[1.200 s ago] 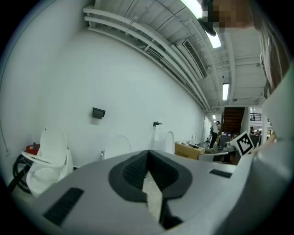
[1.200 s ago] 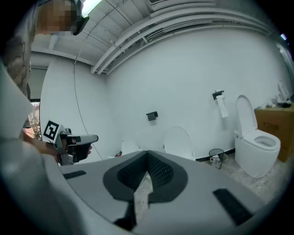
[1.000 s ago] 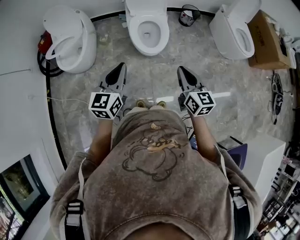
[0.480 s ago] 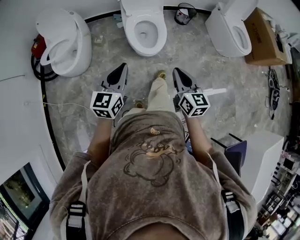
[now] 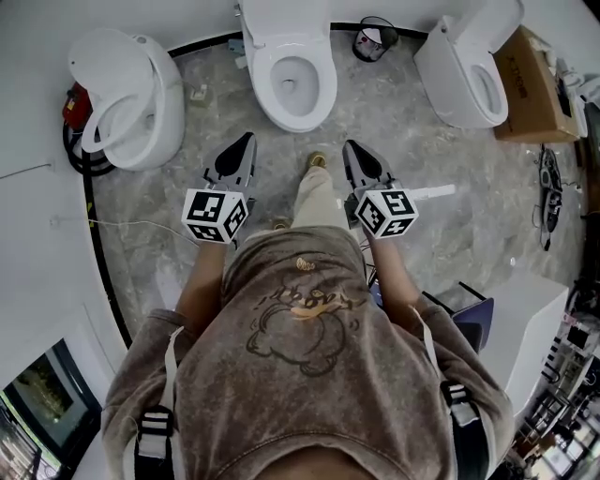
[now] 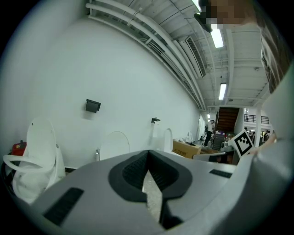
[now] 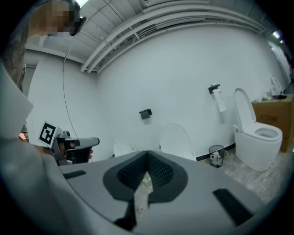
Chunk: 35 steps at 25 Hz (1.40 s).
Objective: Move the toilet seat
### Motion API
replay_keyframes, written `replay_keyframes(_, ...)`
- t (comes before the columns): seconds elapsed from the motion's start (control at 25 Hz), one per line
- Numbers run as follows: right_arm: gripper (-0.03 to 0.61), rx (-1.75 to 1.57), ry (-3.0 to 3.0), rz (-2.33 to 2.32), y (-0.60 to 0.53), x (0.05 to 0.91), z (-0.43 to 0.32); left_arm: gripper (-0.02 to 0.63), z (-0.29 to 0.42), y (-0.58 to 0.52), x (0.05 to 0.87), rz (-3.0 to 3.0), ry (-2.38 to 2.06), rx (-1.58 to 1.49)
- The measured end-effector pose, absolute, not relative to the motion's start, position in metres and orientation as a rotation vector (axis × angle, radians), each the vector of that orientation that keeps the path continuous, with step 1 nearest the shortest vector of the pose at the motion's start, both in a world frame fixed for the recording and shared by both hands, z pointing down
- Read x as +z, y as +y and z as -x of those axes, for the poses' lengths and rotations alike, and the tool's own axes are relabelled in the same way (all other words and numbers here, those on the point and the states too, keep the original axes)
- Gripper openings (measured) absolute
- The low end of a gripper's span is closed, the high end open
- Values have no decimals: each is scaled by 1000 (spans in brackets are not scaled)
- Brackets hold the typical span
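Grey floor [image 5: 422,150] has been crossed toward the middle toilet [image 5: 281,28]; left tool [image 5: 245,141] and right tool [image 5: 350,148] are carried pressed together, empty, its seat [image 5: 318,82] not yet reached.

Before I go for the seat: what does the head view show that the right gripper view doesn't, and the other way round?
Only the head view: the middle toilet's bowl seen from above, plus the person's brown top and shoe.

Only the right gripper view: the black wall bracket, the ceiling pipes, and a close look at the right tongs, shut with nothing between them.

Both: the right toilet, the wastebasket, the cardboard box and the left tongs.
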State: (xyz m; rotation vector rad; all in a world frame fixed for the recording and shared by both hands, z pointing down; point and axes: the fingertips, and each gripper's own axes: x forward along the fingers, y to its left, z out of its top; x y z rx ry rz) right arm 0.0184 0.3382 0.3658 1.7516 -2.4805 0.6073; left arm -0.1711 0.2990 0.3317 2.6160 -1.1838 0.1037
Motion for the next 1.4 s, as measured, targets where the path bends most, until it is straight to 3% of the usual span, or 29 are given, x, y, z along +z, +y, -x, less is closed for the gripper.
replay_keyframes(1.4, -2, 677, -2668, -1351, 81, 359, -105, 9, 81, 94, 312, -2422, -1501, 93)
